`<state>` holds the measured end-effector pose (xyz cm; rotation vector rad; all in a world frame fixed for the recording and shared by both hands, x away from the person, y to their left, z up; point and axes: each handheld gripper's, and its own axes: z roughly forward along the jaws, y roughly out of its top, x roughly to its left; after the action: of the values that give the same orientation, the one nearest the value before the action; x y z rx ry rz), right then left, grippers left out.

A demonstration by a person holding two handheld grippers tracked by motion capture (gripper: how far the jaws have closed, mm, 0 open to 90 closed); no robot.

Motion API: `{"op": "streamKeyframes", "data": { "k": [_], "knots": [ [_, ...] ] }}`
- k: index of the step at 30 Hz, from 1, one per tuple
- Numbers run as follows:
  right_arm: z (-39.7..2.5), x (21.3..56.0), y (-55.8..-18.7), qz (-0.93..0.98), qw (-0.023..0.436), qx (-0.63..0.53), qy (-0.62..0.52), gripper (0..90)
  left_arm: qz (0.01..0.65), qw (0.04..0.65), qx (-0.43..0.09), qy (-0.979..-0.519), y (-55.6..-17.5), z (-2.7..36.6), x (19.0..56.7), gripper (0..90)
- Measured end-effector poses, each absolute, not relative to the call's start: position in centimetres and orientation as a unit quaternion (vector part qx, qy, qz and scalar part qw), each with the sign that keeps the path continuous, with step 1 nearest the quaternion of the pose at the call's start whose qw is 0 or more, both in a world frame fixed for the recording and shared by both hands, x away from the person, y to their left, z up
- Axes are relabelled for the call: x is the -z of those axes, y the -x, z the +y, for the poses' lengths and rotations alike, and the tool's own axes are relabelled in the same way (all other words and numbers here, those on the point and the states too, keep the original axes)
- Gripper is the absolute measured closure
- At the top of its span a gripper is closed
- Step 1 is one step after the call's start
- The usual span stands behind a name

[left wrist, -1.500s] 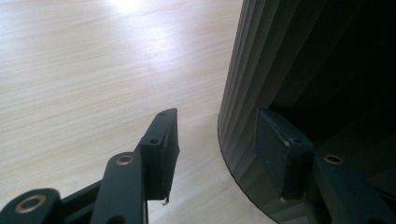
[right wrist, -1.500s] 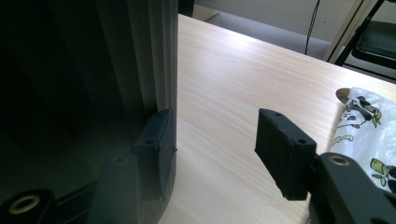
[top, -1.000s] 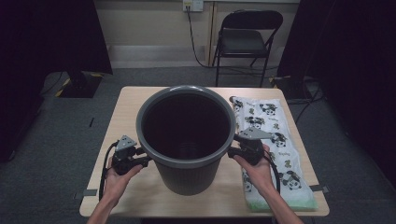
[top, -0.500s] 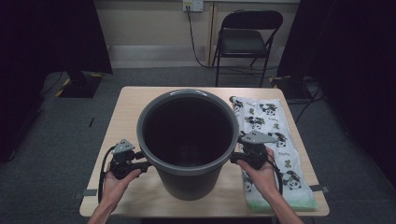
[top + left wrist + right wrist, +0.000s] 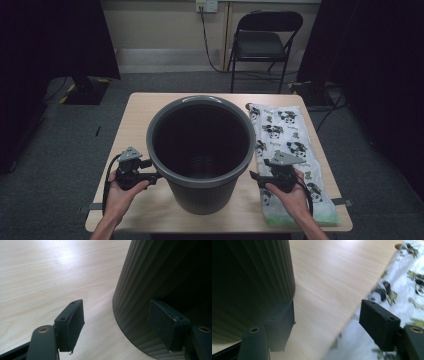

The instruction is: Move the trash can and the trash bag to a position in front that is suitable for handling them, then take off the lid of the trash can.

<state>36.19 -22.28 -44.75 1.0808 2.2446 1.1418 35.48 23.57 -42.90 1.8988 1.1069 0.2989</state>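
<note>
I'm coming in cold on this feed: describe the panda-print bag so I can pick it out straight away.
Start at the wooden table and find the big dark grey ribbed bin standing in its middle. The panda-print bag lies flat along the table's right edge beside that bin, with the right gripper at its near end. It is the one pale, patterned, soft thing there: white plastic with black pandas and green leaves.

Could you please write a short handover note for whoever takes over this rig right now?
Left tool: open, low beside the left wall of the grey bin, holding nothing.
Right tool: open, low between the bin's right side and the panda-print bag, holding nothing.
The bin stands upright mid-table; its inside looks bare and dark. The bag lies flat along the table's right side.
Done: nothing visibly.
Left: probably pick up the bag and fit it into the bin; neither tool grips it yet.
</note>
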Motion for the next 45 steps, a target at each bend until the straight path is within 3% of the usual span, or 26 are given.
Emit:
{"op": "streamKeyframes", "data": {
  "k": [9,14,17,18,29,34,39,45],
  "knots": [
    [-23.1,47.8,-36.1,0.816,0.185,-0.379,-0.396,27.7,0.443,0.452,-0.103,-0.768,-36.2,24.6,42.1,26.1],
    [-22.7,48.8,-36.2,0.826,0.181,-0.364,-0.39,31.2,0.434,0.461,-0.093,-0.768,-36.4,25.1,41.0,33.6],
    [-22.5,49.5,-36.3,0.829,0.186,-0.356,-0.388,31.4,0.43,0.47,-0.095,-0.765,-36.3,25.4,40.3,33.5],
    [-22.5,49.7,-36.2,0.827,0.182,-0.36,-0.393,31.4,0.426,0.475,-0.098,-0.764,-36.1,25.5,40.0,38.7],
    [-22.7,49.9,-36.1,0.82,0.185,-0.37,-0.395,31.0,0.407,0.487,-0.105,-0.766,-35.8,26.1,35.5,34.2],
    [-22.7,49.9,-36.2,0.82,0.185,-0.37,-0.395,31.0,0.396,0.519,-0.103,-0.751,-35.7,26.6,33.2,42.1],
    [-22.7,49.9,-36.2,0.821,0.184,-0.37,-0.394,31.0,0.382,0.51,-0.117,-0.762,-35.3,26.3,31.2,53.8],
    [-22.7,49.9,-36.2,0.821,0.184,-0.37,-0.394,31.0,0.399,0.488,-0.143,-0.763,-35.4,26.8,29.3,55.6]
  ]
}}
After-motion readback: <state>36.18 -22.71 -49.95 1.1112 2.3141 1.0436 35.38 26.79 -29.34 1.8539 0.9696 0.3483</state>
